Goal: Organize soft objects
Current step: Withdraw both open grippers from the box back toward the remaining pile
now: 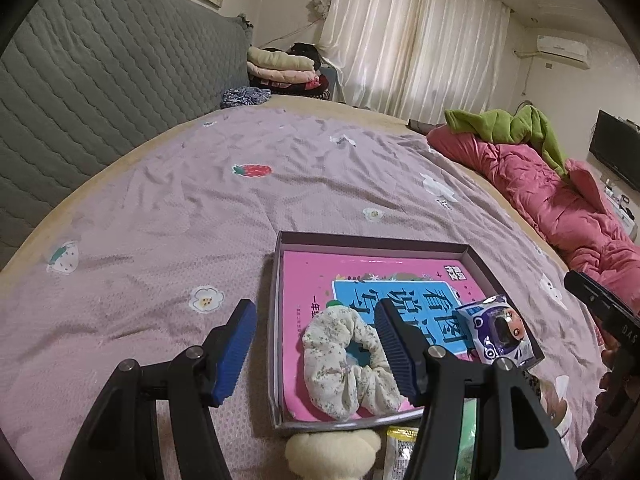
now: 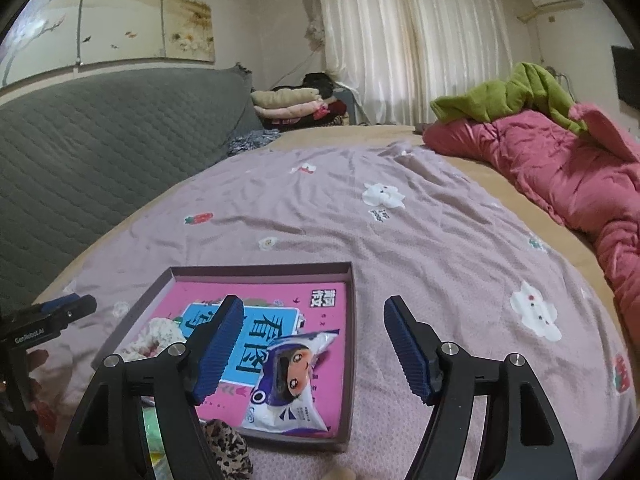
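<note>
On the lilac bedsheet lies a shallow purple-rimmed tray (image 1: 372, 238) (image 2: 260, 270) with a pink book (image 1: 320, 276) (image 2: 256, 292) inside. A floral cream scrunchie (image 1: 328, 360) (image 2: 160, 334) rests on the book's near left part. A white-and-purple packet with a cartoon face (image 1: 500, 332) (image 2: 288, 380) lies at the near right. My left gripper (image 1: 316, 308) hovers open over the tray's left rim, its right finger partly covering the scrunchie. My right gripper (image 2: 314, 304) stands open above the tray's right rim, with the packet below its left finger. Neither gripper holds anything.
A cream plush bear (image 1: 332, 452), a yellow snack packet (image 1: 400, 448) and a leopard-print item (image 2: 228, 452) lie just in front of the tray. A pink quilt (image 1: 560, 208) with a green blanket (image 1: 516, 124) lines the bed's right side. A grey quilted headboard (image 1: 100, 80) stands left.
</note>
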The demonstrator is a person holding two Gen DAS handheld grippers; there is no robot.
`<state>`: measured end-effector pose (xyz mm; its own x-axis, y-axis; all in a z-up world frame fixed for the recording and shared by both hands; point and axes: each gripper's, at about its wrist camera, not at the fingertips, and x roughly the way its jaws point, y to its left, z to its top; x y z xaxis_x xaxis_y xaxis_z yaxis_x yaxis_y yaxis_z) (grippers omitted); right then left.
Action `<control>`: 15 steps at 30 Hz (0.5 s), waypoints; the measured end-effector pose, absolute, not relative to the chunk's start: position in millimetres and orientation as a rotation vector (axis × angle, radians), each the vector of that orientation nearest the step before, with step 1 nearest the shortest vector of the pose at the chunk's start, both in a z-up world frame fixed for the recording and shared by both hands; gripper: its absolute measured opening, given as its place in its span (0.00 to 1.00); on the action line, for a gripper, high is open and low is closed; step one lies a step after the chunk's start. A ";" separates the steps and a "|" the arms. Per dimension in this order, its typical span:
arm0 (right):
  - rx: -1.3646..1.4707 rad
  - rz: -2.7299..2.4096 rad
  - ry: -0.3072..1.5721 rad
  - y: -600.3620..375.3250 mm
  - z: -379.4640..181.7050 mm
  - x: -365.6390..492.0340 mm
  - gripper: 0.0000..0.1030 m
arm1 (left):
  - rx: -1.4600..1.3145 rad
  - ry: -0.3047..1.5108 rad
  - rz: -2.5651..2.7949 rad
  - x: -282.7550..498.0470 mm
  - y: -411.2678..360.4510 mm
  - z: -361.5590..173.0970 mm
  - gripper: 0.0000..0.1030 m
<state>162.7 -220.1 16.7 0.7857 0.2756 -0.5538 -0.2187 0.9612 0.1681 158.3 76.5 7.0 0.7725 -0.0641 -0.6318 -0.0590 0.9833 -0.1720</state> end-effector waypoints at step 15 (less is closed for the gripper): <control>0.158 0.234 0.612 -245.4 20.6 136.2 0.72 | -0.203 0.712 0.010 136.4 75.1 5.8 0.59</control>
<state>136.2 -245.4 20.6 0.7934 0.2629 -0.5490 -0.1700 0.9617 0.2149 136.4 75.1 5.8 0.7580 -0.0596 -0.6495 -0.0782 0.9803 -0.1812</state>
